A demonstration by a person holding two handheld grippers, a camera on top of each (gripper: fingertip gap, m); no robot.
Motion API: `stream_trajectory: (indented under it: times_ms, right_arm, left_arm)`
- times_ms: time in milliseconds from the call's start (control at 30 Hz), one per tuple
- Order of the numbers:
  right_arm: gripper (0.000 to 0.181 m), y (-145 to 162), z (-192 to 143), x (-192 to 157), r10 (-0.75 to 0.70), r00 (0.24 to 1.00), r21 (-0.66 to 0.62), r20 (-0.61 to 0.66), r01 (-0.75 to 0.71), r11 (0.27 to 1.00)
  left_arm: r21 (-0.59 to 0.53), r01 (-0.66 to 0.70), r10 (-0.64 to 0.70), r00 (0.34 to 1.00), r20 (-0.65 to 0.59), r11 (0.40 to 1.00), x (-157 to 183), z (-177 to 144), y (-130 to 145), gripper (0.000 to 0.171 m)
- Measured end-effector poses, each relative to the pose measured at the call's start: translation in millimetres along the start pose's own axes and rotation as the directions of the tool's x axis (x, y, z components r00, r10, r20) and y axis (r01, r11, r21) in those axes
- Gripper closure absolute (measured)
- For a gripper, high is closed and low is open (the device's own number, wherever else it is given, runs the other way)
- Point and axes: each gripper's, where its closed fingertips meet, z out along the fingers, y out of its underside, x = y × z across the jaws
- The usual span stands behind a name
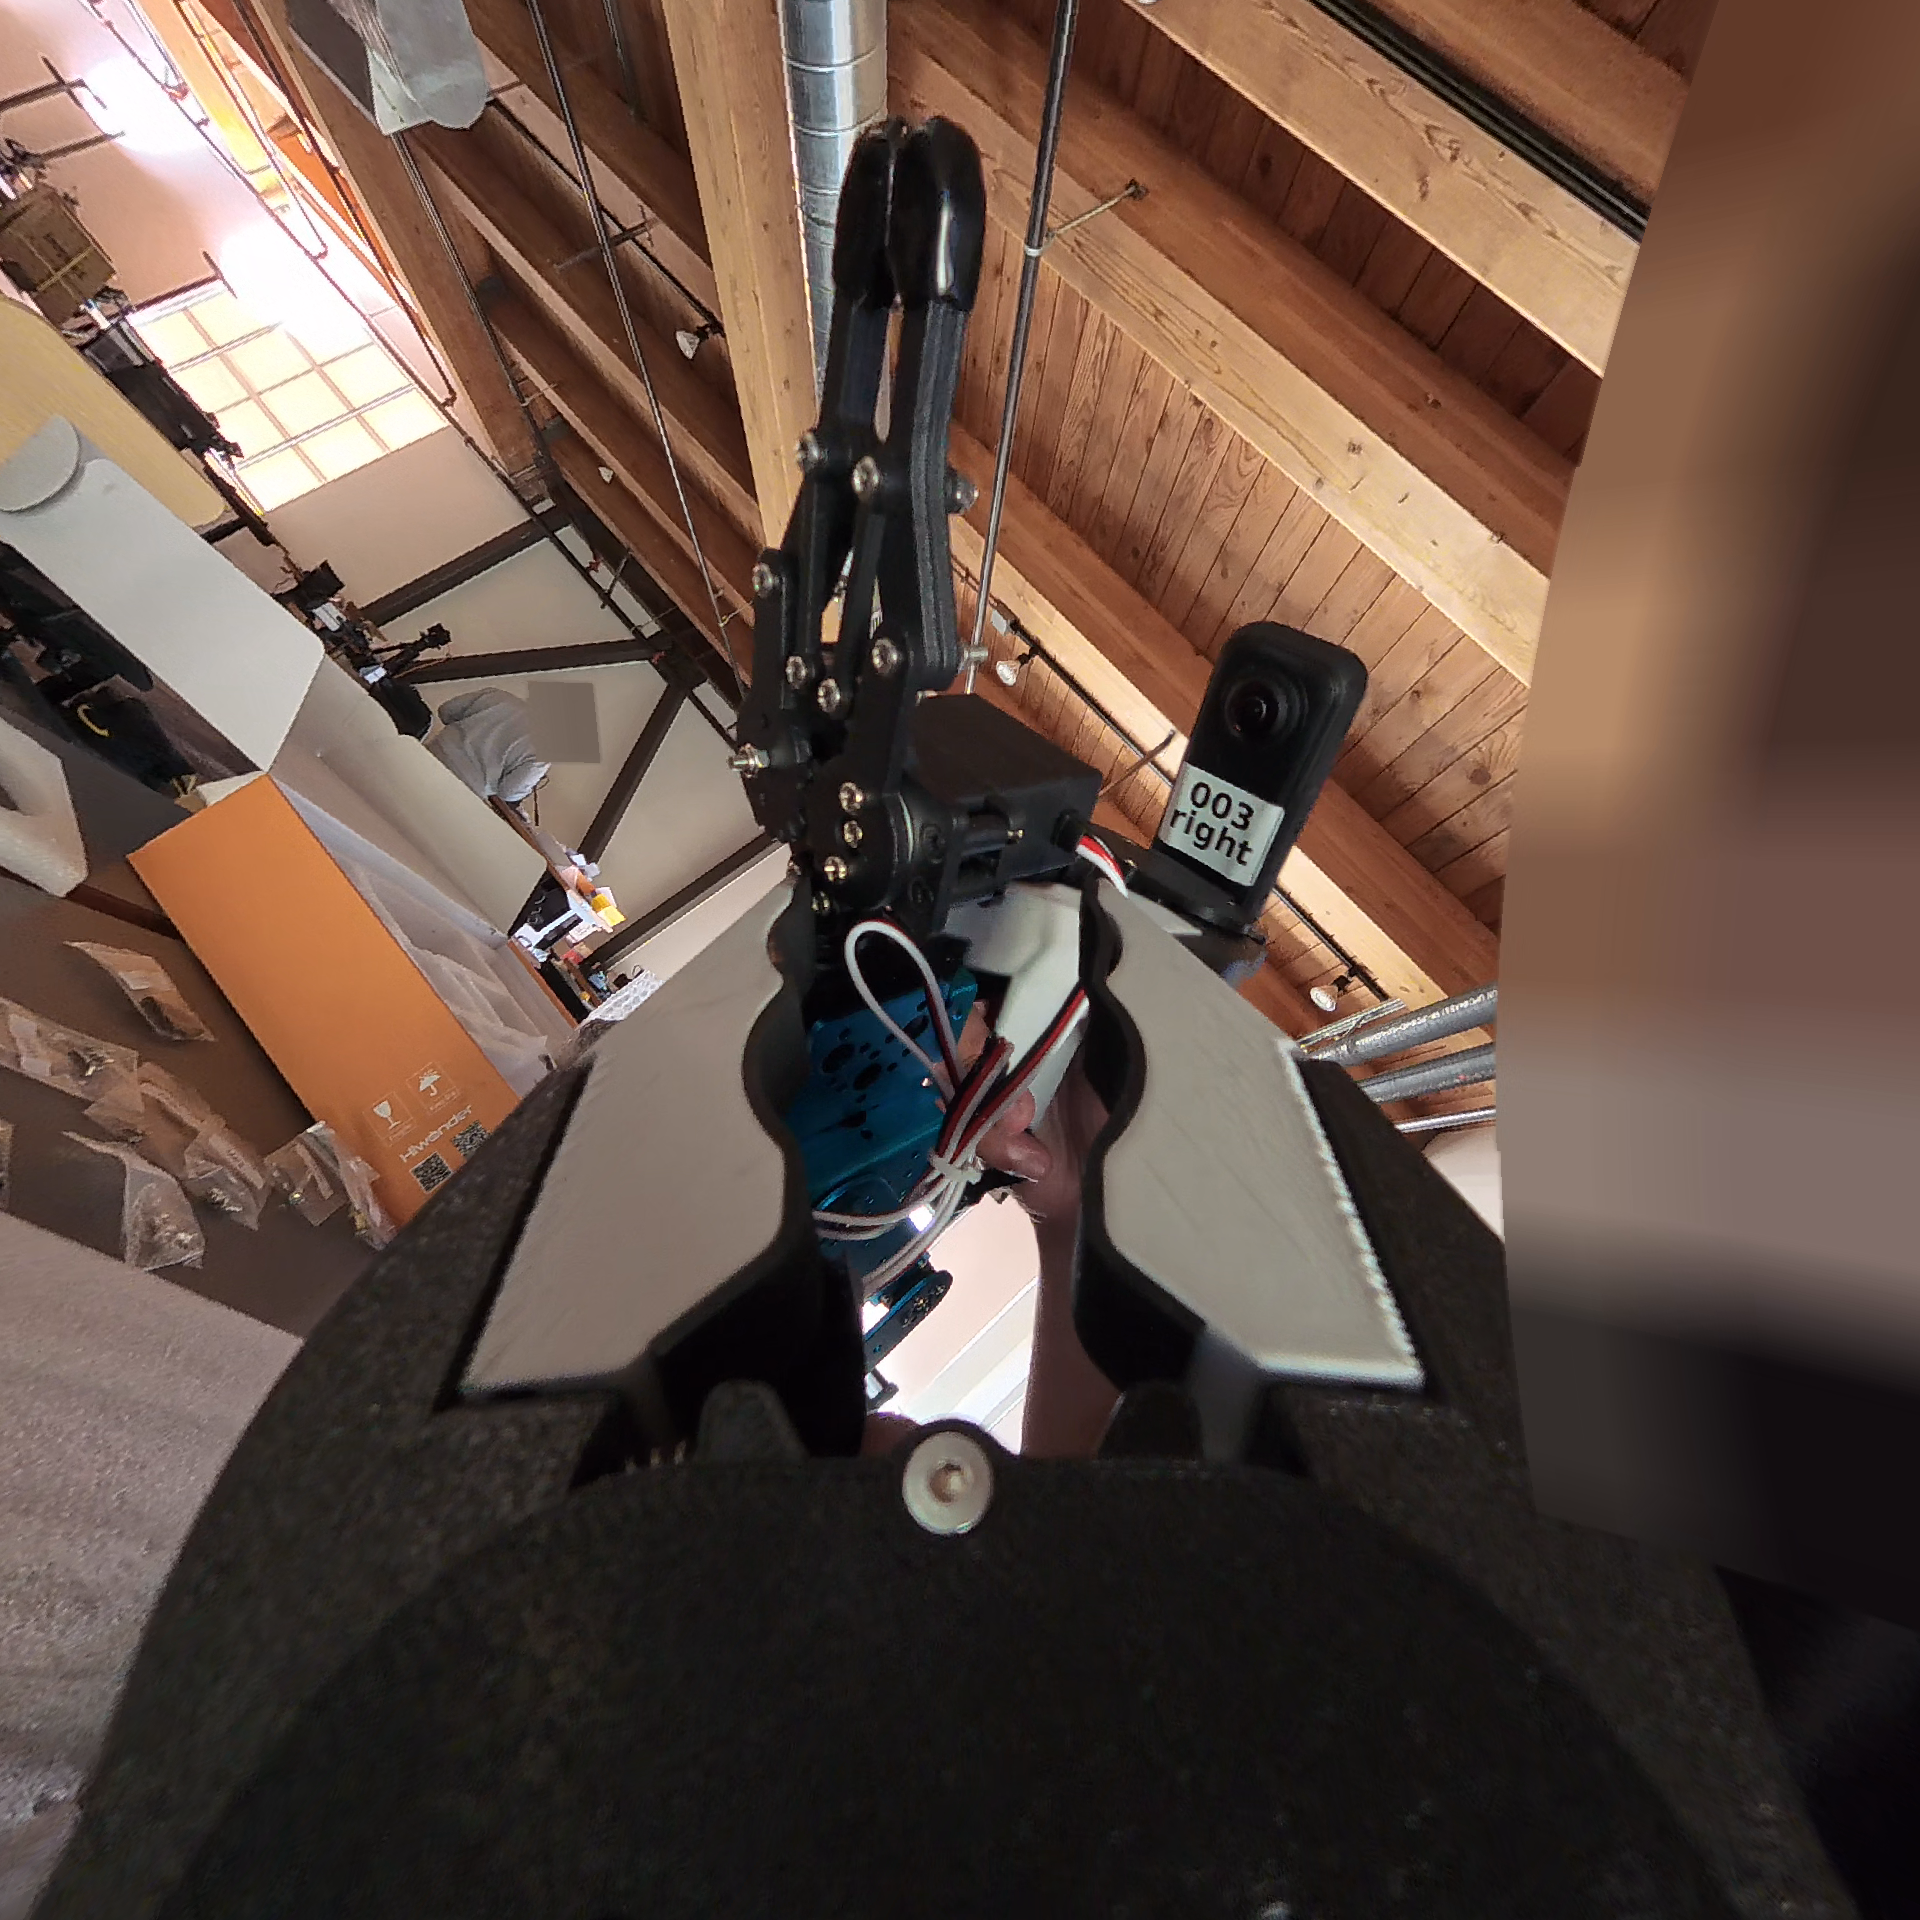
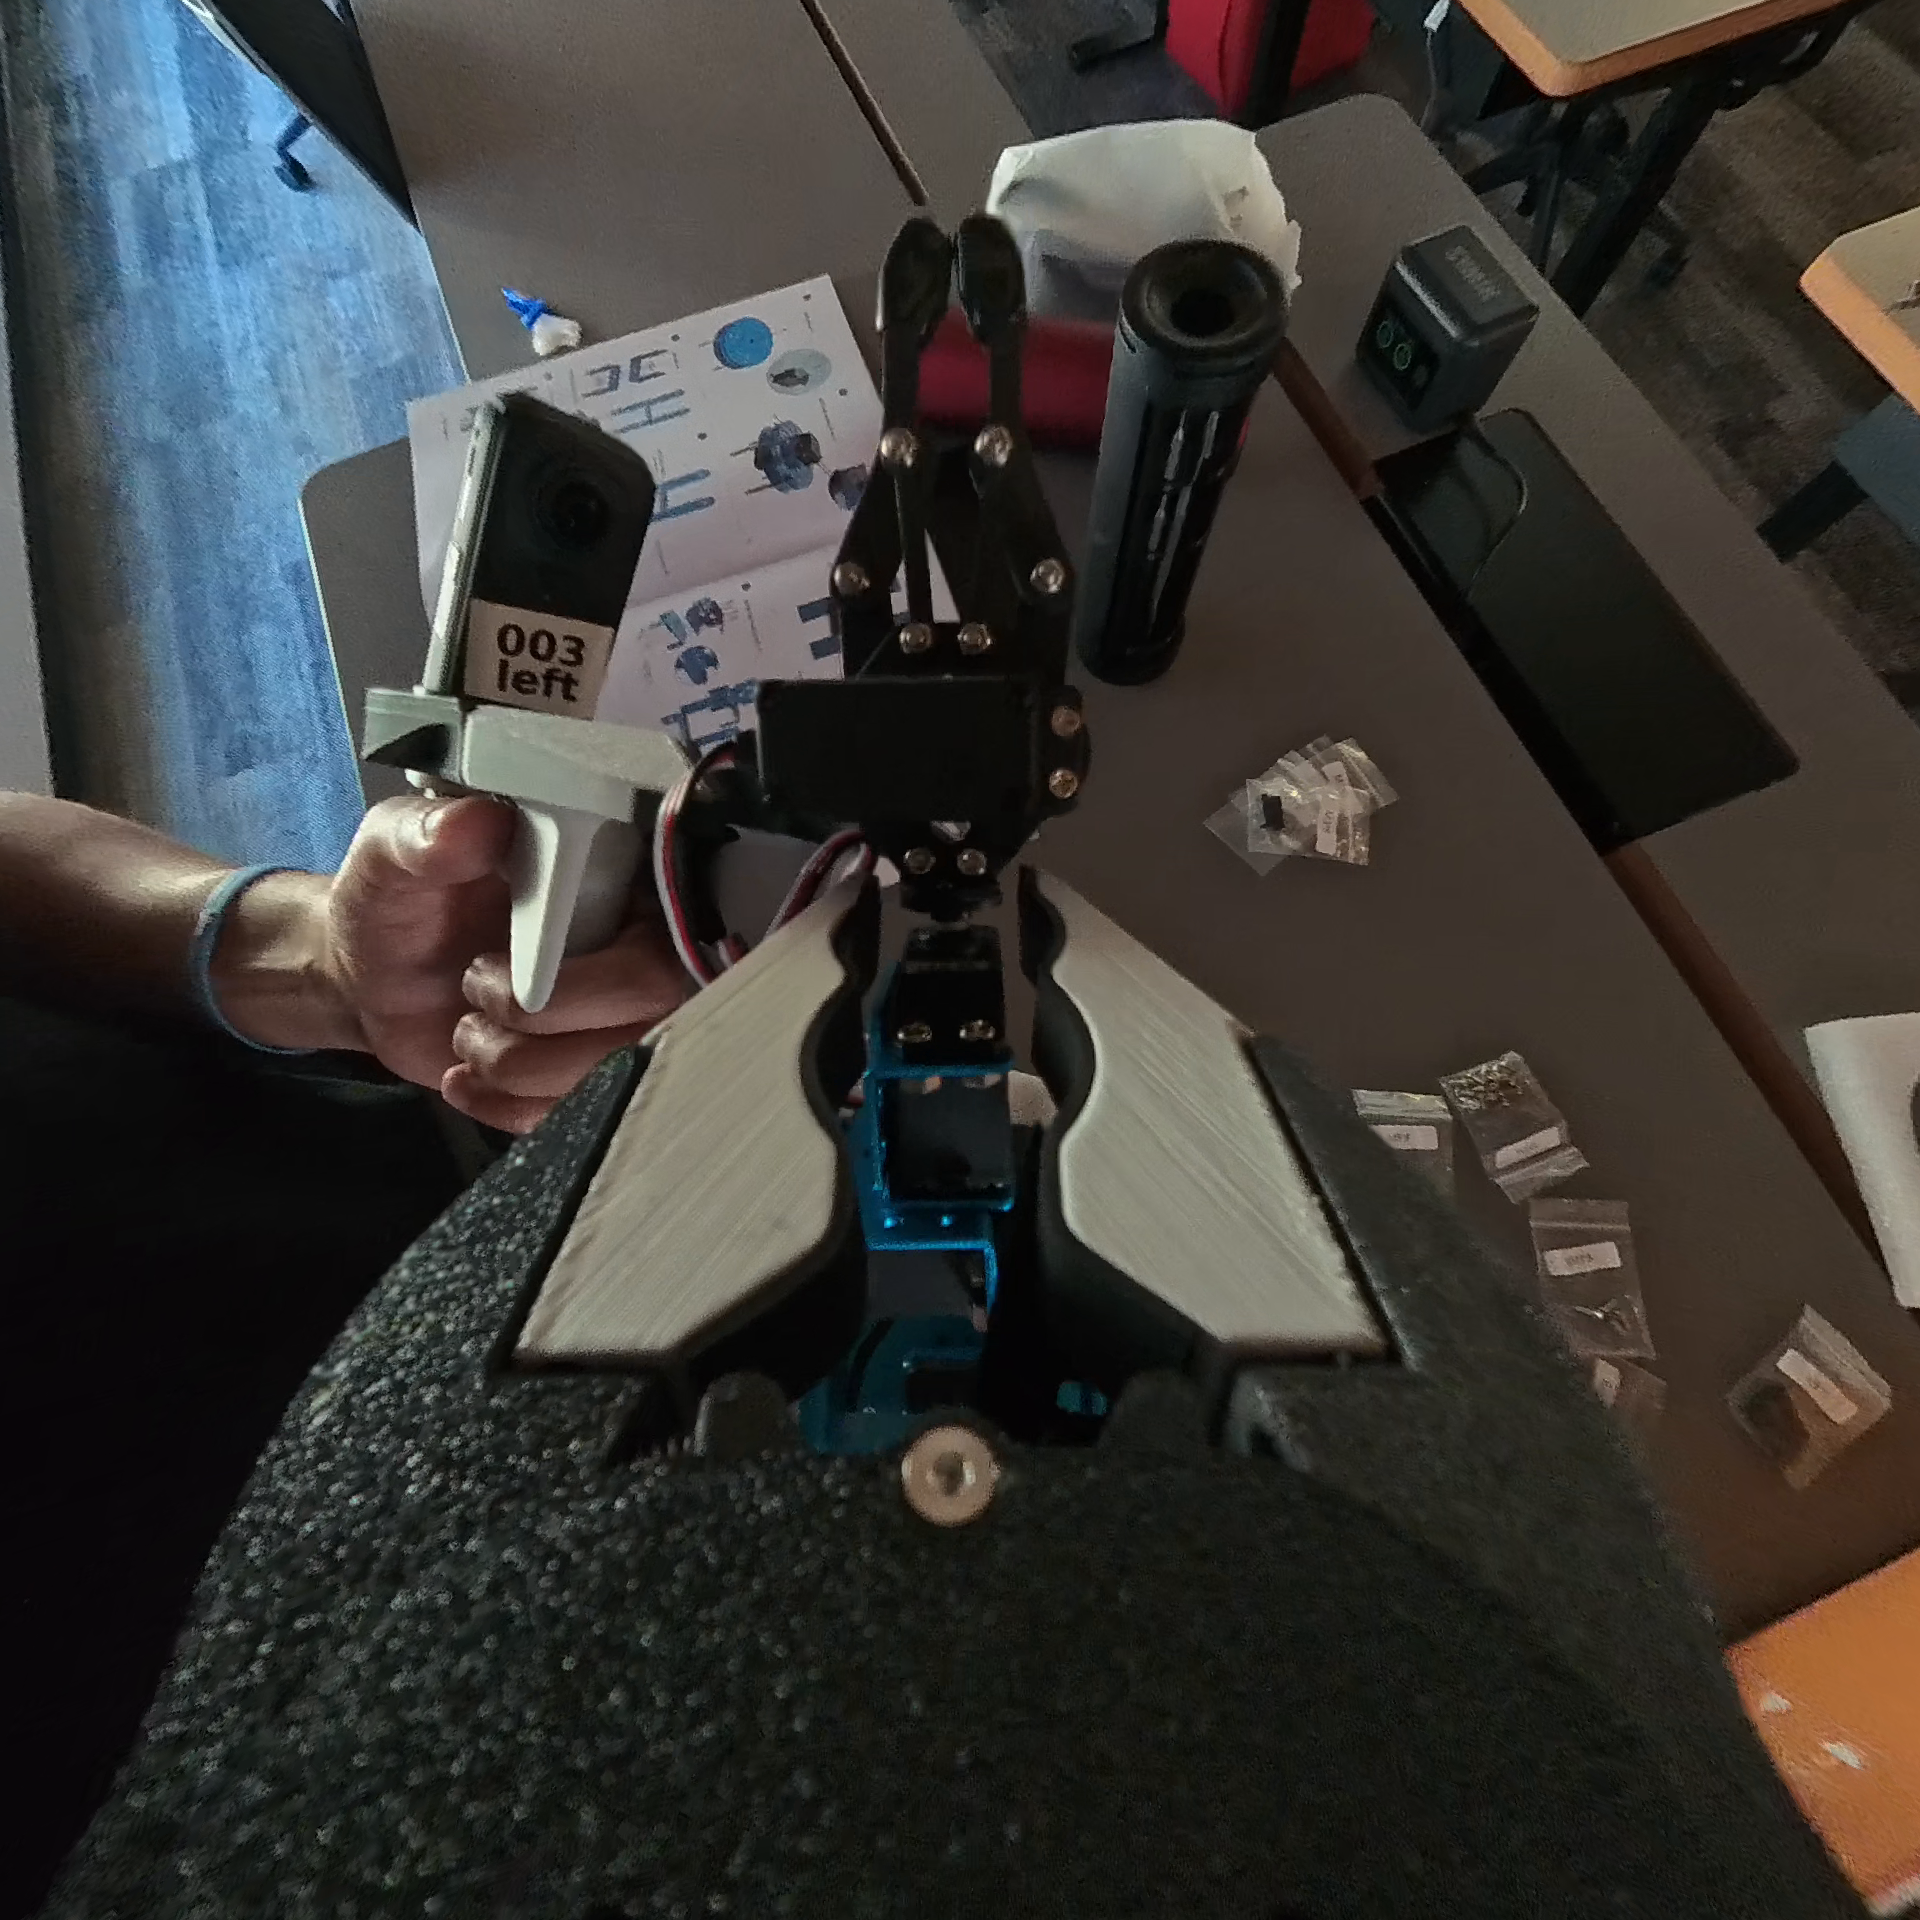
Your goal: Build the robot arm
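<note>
A small robot arm with a black claw, a black servo and blue metal brackets is held up in the air between both grippers. My right gripper is shut on its blue bracket part and looks down at a grey table. My left gripper is shut on the same blue brackets and looks up past the closed claw at a wooden ceiling. Red, white and black servo wires loop between its fingers. The left gripper's camera and a hand on its handle show at left.
On the table lie a printed assembly sheet, a black cylinder, a black cube device, a flat black case and several small bags of parts. An orange box stands at left in the left wrist view. The tips of both grippers are at nearly the same place. About 20 centimetres separates my left fingertips from the black cylinder.
</note>
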Motion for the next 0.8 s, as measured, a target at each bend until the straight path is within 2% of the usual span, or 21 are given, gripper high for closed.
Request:
stream_trajectory:
  times_ms: [267,667,800]
  right_arm:
    - [0.16,-0.1,3.7,0.0,0.029,0.999,-0.028,0.041,-0.028,0.999]
    - [0.164,-2.9,1.4,2.1,0.223,0.97,0.012,0.095,-0.225,0.974]
    - [0.158,-6.4,-5.0,-1.1,0.233,0.961,0.038,0.146,-0.241,0.97]
  left_arm:
    - [0.007,-0.007,0.007,1.0,0.002,1.0,0.6,0.1,0.6,0.121]
    - [0.0,-0.029,0.029,1.0,0.003,1.0,0.2,2.5,1.7,0.121]
    - [-0.002,-0.028,0.028,1.0,0.003,1.0,0.0,1.4,1.1,0.122]
